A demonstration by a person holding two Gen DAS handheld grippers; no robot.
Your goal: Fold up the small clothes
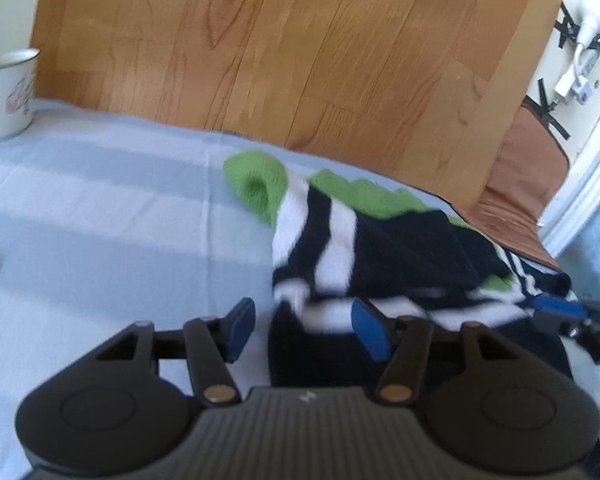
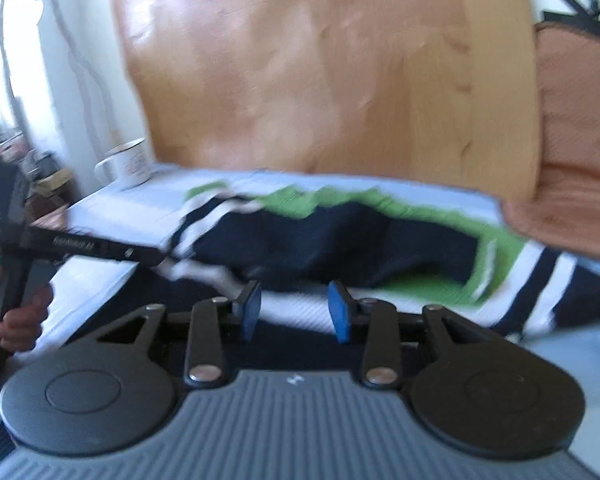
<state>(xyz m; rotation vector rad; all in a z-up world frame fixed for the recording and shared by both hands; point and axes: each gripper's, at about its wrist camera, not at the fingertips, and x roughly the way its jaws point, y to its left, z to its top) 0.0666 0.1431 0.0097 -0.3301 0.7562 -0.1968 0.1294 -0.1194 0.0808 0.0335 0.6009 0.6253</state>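
Green, black and white, the small striped garment (image 1: 364,236) lies crumpled on the pale blue cloth (image 1: 100,216), long axis left to right, just beyond both half-open, empty grippers (left gripper (image 1: 304,330) at its left end, right gripper (image 2: 294,310) mid-length).
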